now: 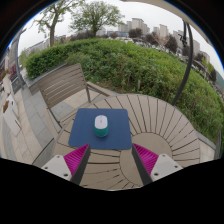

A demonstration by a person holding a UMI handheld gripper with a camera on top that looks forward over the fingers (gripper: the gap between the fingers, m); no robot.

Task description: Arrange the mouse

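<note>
A small mouse (101, 125), white with a teal top, lies on a dark blue mouse mat (100, 130) on a round slatted wooden table (160, 128). My gripper (110, 160) hovers over the near part of the table, short of the mat. Its two fingers with magenta pads (76, 157) stand wide apart and hold nothing. The mouse is beyond them, roughly centred ahead of the gap.
A wooden slatted chair (62, 85) stands at the table's far left. A lawn and hedge (140, 62) lie behind, with trees and buildings further off. A dark pole (185, 50) rises at the right.
</note>
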